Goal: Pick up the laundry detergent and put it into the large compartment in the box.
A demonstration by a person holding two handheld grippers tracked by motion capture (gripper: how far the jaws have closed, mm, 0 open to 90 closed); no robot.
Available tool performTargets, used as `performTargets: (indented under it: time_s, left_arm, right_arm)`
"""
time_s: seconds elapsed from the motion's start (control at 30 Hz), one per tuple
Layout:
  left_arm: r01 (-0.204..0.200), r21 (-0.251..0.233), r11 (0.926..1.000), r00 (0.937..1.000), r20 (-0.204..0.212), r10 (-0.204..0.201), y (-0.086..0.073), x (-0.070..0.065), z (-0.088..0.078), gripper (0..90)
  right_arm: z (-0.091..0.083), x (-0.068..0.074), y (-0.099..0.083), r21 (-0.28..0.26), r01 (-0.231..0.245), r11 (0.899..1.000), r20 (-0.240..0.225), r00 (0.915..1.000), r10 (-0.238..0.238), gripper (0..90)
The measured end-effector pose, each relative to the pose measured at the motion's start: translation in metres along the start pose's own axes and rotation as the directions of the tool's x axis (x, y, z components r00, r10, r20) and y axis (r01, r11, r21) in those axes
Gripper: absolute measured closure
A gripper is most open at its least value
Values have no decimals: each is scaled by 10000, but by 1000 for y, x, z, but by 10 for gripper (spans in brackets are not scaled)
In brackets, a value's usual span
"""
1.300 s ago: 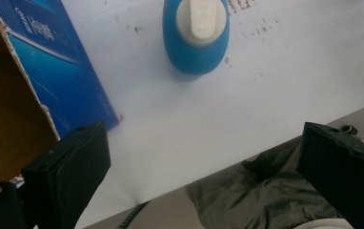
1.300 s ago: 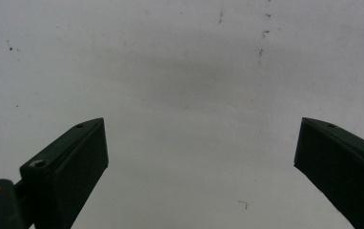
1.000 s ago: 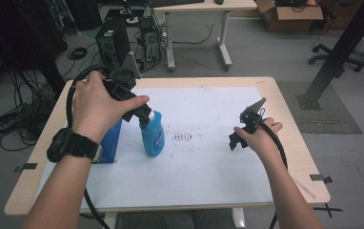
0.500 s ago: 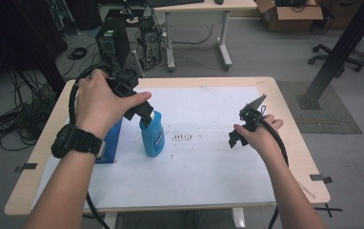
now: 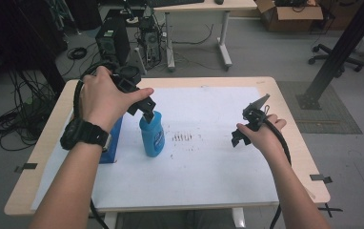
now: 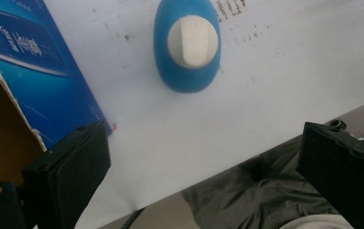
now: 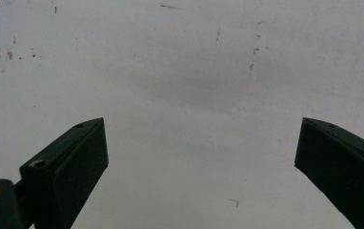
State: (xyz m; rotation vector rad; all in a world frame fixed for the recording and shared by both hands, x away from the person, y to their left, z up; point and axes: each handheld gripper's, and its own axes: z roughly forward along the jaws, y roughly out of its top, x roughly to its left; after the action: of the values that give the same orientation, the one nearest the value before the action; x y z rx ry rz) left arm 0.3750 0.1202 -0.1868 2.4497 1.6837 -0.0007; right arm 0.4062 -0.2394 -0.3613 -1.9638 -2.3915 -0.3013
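Hovering over the blue bottle (image 5: pixel 152 136), the left gripper (image 5: pixel 147 110) points steeply down, its jaws spread wide and nothing between them.

Item: blue bottle. Upright on the white sheet (image 5: pixel 204 171), left of centre. From the left gripper view it is seen from above, its pale cap (image 6: pixel 192 39) uppermost, lying beyond the jaws and not between them.

Item: blue box (image 5: pixel 112 143). Just beside the bottle on its left, partly hidden under the person's left forearm; whether the two touch I cannot tell. Its torn cardboard edge (image 6: pixel 8 71) sits near the left jaw in the left gripper view.

Item: right gripper (image 5: pixel 262 101). Held above the right part of the sheet, well apart from the bottle. Jaws wide apart, empty, over bare speckled paper.

Item: table (image 5: pixel 294 119). Light wood, the sheet covering most of it, with a patch of small dark marks (image 5: pixel 182 137) to the right of the bottle.

Step in hand, as I judge it: the approach to the bottle's top, grasp not yet made. The next move would call for shifting the open jaws over the cap so that it sits between them, lowering, then closing, while keeping clear of the box.
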Motion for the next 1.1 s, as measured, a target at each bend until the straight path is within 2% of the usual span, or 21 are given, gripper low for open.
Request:
performTargets:
  time_s: [0.27,0.73,0.9,1.1]
  left_arm:
    - [15,6,10000,10000,77,-15,13,-1,8,44]
    - [-39,286,9996,9992,-392,50,34,-3,30,45]
    - [-61,277,9996,9993,-363,71,39,-5,37,45]
    - [146,221,9996,9987,-494,-135,44,-6,47,45]
  right_arm:
    - [3,-4,0,-59,-36,10000,-105,9999,35,41]
    - [6,-18,0,-106,-174,9998,-179,9997,172,41]
    - [8,-21,-1,-123,-234,9996,-242,9994,231,42]
    - [10,-22,-1,-135,-234,9996,-257,9994,230,42]
